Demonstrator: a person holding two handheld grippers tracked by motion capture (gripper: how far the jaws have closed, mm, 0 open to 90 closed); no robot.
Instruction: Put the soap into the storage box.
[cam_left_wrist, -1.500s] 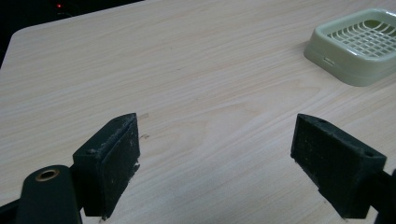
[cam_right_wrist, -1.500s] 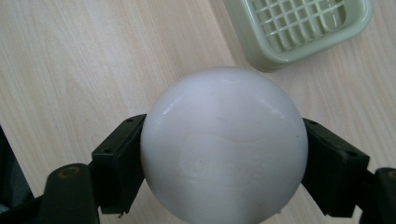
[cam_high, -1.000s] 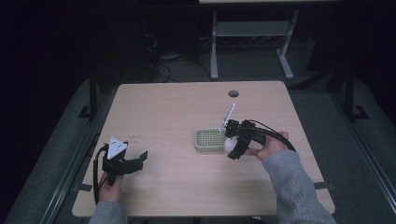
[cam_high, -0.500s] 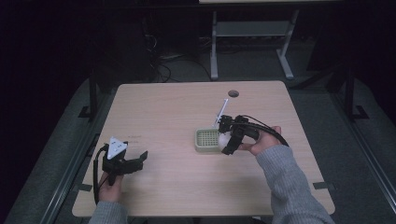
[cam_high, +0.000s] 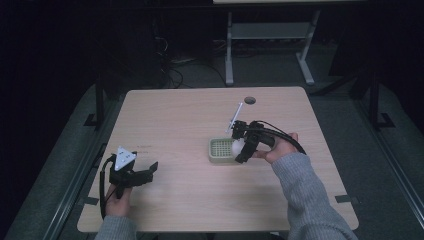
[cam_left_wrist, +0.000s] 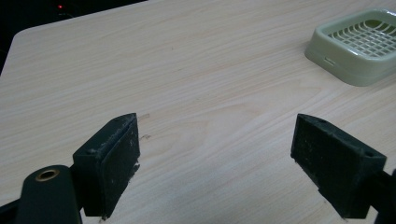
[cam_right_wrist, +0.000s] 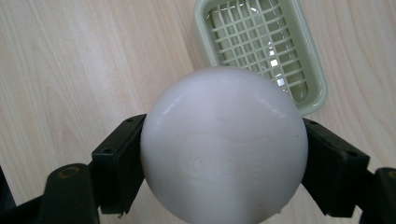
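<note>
A white soap bar (cam_right_wrist: 223, 147) sits clamped between the jaws of the right gripper (cam_high: 239, 145), held just above the near edge of the green dish (cam_high: 219, 150). The left gripper (cam_high: 134, 176) rests wide and empty on the table (cam_high: 180, 115), well apart.

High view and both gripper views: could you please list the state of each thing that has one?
White ball: clamped in the right gripper, off the table.
Green dish: upright on the table, nothing in it.
Right gripper: shut on the ball.
Left gripper: open, holding nothing.
</note>
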